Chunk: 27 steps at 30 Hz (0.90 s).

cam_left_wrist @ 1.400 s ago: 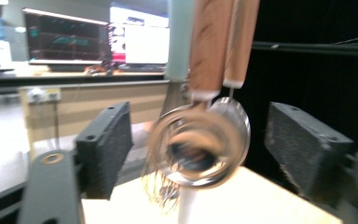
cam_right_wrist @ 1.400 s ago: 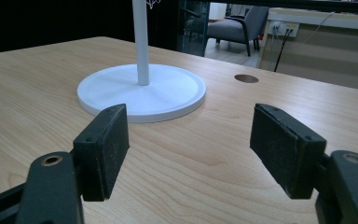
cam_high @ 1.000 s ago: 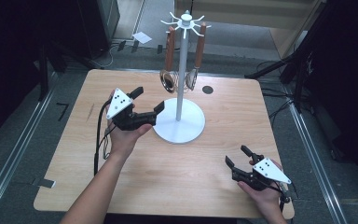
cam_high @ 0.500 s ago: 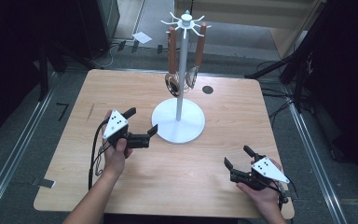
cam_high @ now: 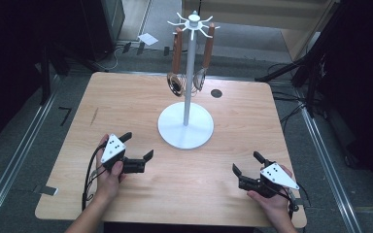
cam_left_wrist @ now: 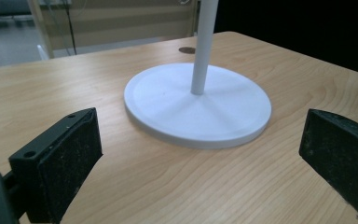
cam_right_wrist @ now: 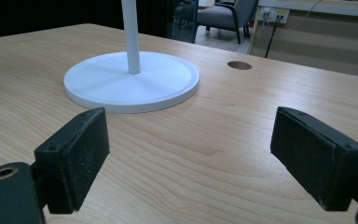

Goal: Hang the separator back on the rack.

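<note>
At table centre, white stand with round flat base, slim upright pole, two wooden-handled whisks hung on top hooks; left tool at 8 o'clock, right tool at 4 o'clock, jaws of both apart, empty.

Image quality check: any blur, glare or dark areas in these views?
High view: table evenly lit, surroundings dark, utensils on the stand soft. Left gripper view: stand sharp, near pads slightly soft. Right gripper view: mild sheen on wood, background soft.

left claw: jaws wide, empty, low | right claw: jaws wide, empty, low
</note>
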{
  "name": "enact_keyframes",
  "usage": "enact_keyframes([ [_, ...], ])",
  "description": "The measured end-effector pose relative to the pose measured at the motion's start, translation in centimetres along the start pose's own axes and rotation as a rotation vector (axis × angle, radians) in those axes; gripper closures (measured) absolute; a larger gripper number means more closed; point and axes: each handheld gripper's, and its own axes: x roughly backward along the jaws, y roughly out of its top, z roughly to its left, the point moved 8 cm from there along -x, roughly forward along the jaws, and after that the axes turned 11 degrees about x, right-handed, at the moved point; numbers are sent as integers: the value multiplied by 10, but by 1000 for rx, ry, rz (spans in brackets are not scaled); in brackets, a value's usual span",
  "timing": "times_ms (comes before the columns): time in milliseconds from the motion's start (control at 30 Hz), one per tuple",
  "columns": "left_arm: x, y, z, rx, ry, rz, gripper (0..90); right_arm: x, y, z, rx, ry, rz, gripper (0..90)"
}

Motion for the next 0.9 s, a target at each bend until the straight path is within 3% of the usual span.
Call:
enact_keyframes([
  [233, 13, -11, 15, 8, 39, 17, 0, 2, -4, -3, 1, -11, 6, 129],
  [400, 26, -17, 31, 19, 109, 30, 0, 4, -6, -7, 8, -15, 9, 129],
  [567, 45, -24, 49, 12, 155, 39, 0, 5, -9, -13, 9, -31, 19, 129],
  [767, 73, -26, 71, 23, 216, 5, 0, 7, -11, -21, 0, -53, 21, 129],
  [900, 85, -34, 85, 38, 239, 28, 0, 8, -14, -25, -4, -66, 28, 129],
])
